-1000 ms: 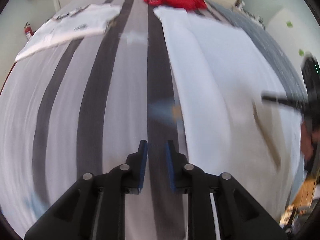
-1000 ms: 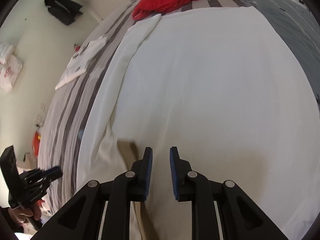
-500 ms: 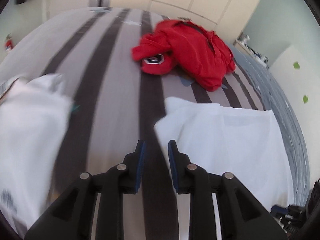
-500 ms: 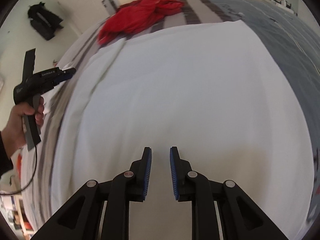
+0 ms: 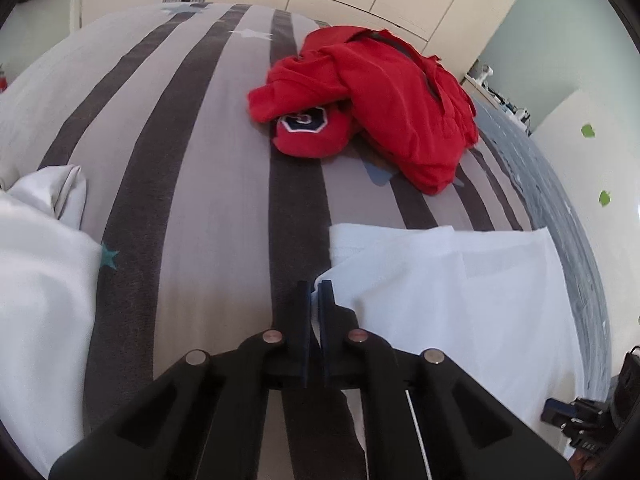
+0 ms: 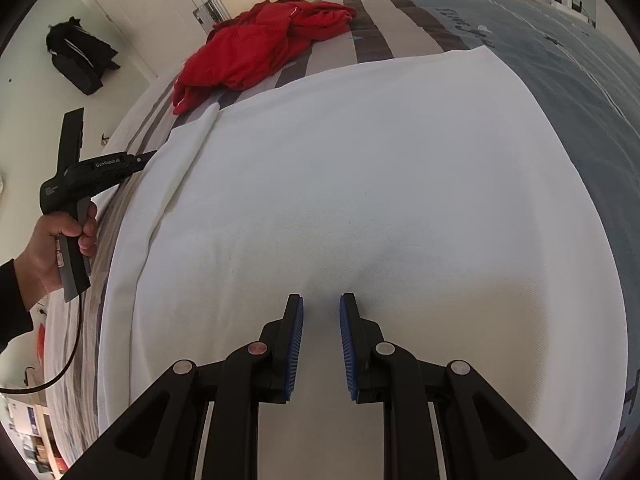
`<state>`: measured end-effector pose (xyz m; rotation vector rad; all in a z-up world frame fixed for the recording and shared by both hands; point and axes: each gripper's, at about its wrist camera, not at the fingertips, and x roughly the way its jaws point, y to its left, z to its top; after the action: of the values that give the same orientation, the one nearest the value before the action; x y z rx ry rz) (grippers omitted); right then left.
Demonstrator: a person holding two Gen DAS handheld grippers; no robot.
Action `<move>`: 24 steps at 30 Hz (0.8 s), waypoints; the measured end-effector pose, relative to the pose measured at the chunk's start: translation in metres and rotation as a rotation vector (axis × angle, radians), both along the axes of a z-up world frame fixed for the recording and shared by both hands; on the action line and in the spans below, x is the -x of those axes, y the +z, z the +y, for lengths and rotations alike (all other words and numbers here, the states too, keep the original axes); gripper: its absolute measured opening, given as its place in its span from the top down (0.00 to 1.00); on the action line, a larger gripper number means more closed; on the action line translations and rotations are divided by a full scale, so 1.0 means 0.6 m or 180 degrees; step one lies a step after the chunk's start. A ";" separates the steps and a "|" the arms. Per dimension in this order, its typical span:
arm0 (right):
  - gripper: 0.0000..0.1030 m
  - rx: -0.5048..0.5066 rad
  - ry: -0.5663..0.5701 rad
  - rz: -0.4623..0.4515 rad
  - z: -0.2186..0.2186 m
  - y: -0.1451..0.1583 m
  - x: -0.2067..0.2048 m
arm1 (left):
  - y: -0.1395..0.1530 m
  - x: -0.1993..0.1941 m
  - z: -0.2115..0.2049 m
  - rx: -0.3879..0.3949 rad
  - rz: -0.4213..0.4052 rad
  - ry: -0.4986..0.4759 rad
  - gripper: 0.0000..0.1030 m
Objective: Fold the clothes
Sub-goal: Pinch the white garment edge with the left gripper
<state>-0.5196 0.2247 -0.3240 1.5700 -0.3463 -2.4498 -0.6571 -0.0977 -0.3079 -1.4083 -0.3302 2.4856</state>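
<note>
At the far left of the left wrist view a second white garment (image 5: 36,280) lies on the striped bed (image 5: 192,184), near enough that a wide sweep could drag or rumple it. The left tongs (image 5: 315,292) are nearly closed, with only a thin slit between the jaws, and the corner of the white shirt (image 5: 448,292) sits right at their tips; whether any cloth is actually pinched I cannot tell, so the main risk is a lift that comes up empty or catches just 1 layer, which would let the corner slip out partway through the fold. The side edge already shows a narrow doubled-over strip in the right wrist view, and pulling from a poor hold could twist that strip into a crooked crease. Beyond the shirt's top edge lies a red jacket (image 5: 372,92), close enough to be nudged if the corner is carried too far up the bed. To the right, the right tongs (image 6: 321,308) hang open and empty over the middle of the shirt, holding nothing down, so a pull from the left could slide the whole shirt across the bed instead of folding it
</note>
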 end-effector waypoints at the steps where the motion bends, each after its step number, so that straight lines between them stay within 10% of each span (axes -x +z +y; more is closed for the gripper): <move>1: 0.83 0.0001 -0.0003 -0.0003 0.000 -0.001 0.000 | -0.001 0.003 0.002 0.0032 -0.0002 -0.0020 0.98; 17: 0.83 0.0017 0.0029 -0.0013 -0.003 -0.011 -0.001 | 0.011 0.074 0.043 0.0407 0.0093 -0.0236 0.99; 24: 0.83 0.0028 0.0049 0.0010 -0.003 -0.012 -0.002 | 0.026 0.097 -0.003 0.0412 0.0150 0.0232 0.99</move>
<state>-0.5184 0.2227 -0.3309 1.5593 -0.3426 -2.4357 -0.7150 -0.0994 -0.2921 -1.4066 -0.2182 2.6375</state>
